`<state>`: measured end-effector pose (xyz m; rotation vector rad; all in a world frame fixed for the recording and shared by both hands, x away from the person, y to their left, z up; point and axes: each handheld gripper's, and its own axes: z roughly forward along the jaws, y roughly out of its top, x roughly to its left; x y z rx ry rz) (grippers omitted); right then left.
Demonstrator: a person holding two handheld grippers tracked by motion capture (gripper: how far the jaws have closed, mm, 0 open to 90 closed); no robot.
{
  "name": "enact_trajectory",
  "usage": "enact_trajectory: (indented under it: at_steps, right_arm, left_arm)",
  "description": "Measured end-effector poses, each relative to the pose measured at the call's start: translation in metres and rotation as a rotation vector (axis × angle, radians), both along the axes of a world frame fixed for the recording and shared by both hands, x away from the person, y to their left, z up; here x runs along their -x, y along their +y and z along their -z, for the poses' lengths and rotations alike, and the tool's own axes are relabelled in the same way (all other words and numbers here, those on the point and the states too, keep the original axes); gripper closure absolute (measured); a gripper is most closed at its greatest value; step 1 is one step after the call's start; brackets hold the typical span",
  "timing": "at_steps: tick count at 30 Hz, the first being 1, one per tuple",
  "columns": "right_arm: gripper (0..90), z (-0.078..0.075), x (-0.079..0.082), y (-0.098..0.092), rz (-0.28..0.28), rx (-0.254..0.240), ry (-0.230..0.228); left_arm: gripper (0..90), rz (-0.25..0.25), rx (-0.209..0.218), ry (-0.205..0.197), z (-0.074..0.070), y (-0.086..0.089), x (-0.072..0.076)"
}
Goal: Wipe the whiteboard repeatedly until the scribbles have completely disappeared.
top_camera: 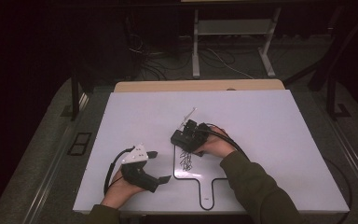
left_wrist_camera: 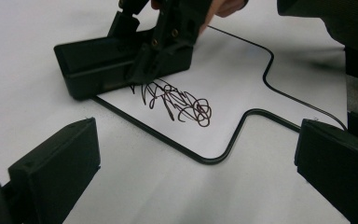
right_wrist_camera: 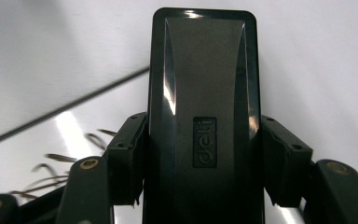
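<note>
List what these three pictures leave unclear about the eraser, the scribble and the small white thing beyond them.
- Eraser: underside hidden by its body, right gripper view.
- Scribble: upper part covered by eraser and right gripper, left gripper view.
- Small white thing: too small to identify, high view.

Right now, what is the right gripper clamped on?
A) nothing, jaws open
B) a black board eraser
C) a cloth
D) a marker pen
B: in the right gripper view the right gripper has both jaws pressed on the sides of the black board eraser, which sits on the whiteboard by the scribble.
</note>
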<state>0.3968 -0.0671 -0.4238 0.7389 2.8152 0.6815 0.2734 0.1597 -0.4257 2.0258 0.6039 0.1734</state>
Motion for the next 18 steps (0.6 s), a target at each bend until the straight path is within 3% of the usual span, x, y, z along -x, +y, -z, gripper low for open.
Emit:
enact_trajectory:
  at_steps: [4,6,14,18]
  right_arm:
    - [38.5,0.0,-0.005,-0.006,0.028,0.001,0.005]
    - [38.4,0.0,-0.003,-0.004,0.02,0.018,-0.012]
    - [38.5,-0.002,0.017,0.007,-0.058,0.021,0.002]
    - [38.5,-0.001,0.015,0.006,-0.066,0.017,0.003]
  left_arm:
    - [0.0,0.001,-0.001,0.0,0.0,0.0,-0.001]
    - [0.0,0.002,-0.001,-0.001,0.0,0.0,-0.001]
    - [0.0,0.004,-0.003,0.001,0.0,-0.001,0.0]
    - [0.0,0.0,0.0,0.001,0.0,0.0,0.0]
